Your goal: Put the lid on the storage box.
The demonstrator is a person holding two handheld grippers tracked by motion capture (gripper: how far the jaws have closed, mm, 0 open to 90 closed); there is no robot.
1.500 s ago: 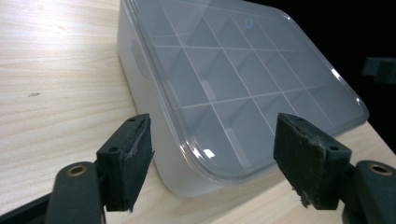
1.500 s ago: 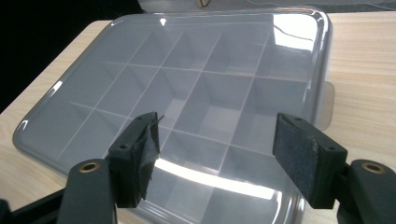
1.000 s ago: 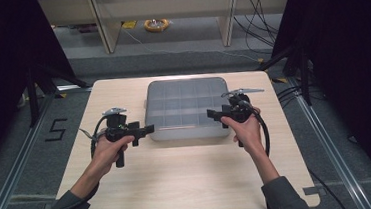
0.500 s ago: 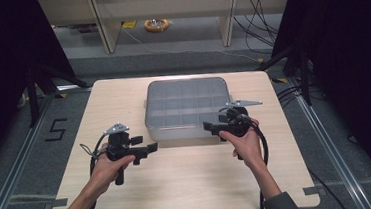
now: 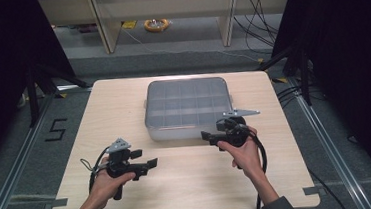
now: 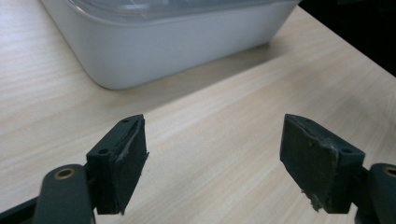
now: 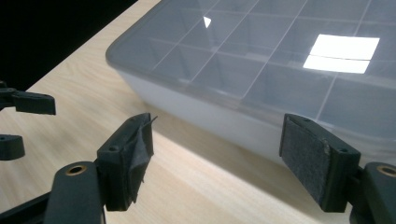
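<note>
From the high view, a grey compartment box [image 5: 187, 107] with a clear lid sits closed on the far middle of the wooden counter [image 5: 123, 99], its long axis running left to right. The right gripper [image 5: 207, 135] hovers just beside the box's near long wall, toward its right end, pointing left along that wall; the left gripper [image 5: 150, 163] is further toward the person, near the box's left corner but apart from it, so the right hand looks the nearer of the 2. In the left gripper view, the jaws stand wide apart with nothing between them, bare counter beneath and the box's rounded white corner ahead. In the right gripper view, the jaws are likewise spread wide and empty, the box's lidded grid of cells close ahead and to the right.
</note>
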